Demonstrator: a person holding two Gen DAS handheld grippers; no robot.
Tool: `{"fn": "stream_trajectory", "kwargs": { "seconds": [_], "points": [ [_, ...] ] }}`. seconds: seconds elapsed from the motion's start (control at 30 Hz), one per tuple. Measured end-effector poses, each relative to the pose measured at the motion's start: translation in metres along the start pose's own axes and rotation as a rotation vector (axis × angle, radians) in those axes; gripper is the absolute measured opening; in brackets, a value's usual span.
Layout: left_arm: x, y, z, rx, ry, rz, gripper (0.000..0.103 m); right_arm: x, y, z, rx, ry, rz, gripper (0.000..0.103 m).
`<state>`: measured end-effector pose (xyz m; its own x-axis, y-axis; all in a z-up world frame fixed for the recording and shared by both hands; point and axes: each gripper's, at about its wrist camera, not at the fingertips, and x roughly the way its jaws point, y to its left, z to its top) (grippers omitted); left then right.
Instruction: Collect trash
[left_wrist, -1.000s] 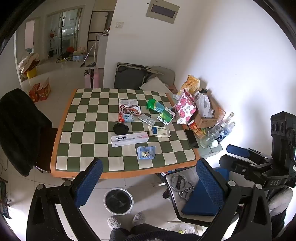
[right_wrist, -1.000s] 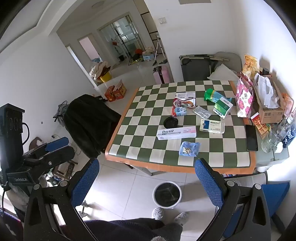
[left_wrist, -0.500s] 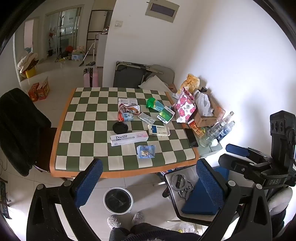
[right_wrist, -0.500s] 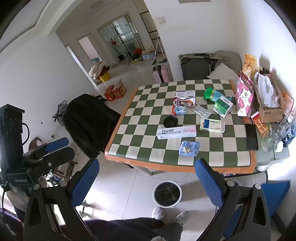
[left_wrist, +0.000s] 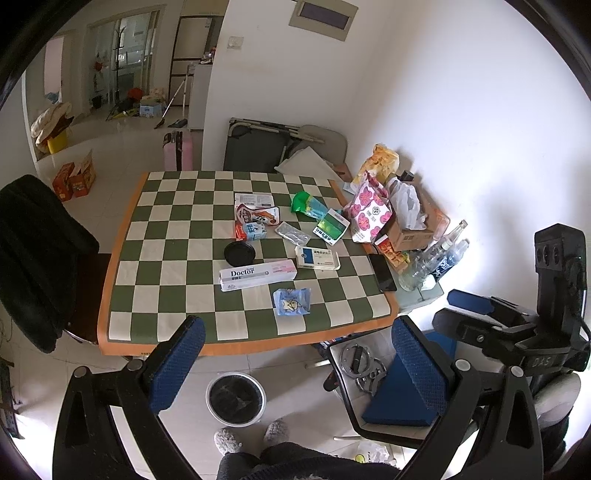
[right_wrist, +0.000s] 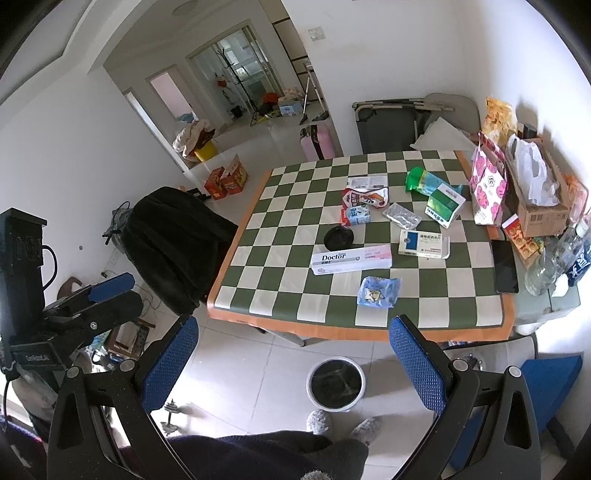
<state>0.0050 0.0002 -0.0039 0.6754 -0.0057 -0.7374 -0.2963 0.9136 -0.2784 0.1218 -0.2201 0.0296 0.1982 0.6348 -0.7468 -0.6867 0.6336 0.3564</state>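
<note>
Trash lies on the green-and-white checkered table (left_wrist: 173, 280) (right_wrist: 280, 291): a white "Doctor" box (left_wrist: 257, 275) (right_wrist: 351, 260), a blue wrapper (left_wrist: 291, 301) (right_wrist: 378, 291), a black lid (left_wrist: 239, 253) (right_wrist: 338, 237), a white-blue medicine box (left_wrist: 317, 257) (right_wrist: 424, 243), a blister pack (left_wrist: 293, 233), a green-white box (left_wrist: 331, 226) and a red snack wrapper (left_wrist: 257, 215). A white bin with a black liner (left_wrist: 236, 399) (right_wrist: 335, 383) stands on the floor before the table. My left gripper (left_wrist: 295, 362) and right gripper (right_wrist: 293, 363) are open and empty, held above the floor, short of the table.
A black draped chair (left_wrist: 33, 254) (right_wrist: 173, 240) stands left of the table. A pink floral bag (left_wrist: 369, 212), a cardboard box, bottles (left_wrist: 432, 258) and a phone (left_wrist: 382, 272) crowd the table's right edge. A blue-seated chair (left_wrist: 402, 387) stands at the right. My slippered feet (left_wrist: 251, 437) are below.
Both views have drifted back slightly from the table. Nothing on the table has moved and both grippers stay open.
</note>
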Motion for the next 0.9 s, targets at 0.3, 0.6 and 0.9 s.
{"fn": "stream_trajectory", "kwargs": {
  "seconds": [0.3,0.6,0.9],
  "points": [
    [0.031,0.024,0.014,0.026,-0.027,0.252,0.103,0.031,-0.007,0.010,0.069,-0.018,-0.129,0.103],
    [0.169,0.093,-0.011,0.032,0.161,0.523,0.103,0.193,-0.082,0.014,0.184,0.240,-0.333,0.103],
    [0.317,0.140,-0.023,-0.010,0.432,0.627,0.103,0.399,-0.188,0.001,0.395,0.491,-0.411,0.103]
  ]
}}
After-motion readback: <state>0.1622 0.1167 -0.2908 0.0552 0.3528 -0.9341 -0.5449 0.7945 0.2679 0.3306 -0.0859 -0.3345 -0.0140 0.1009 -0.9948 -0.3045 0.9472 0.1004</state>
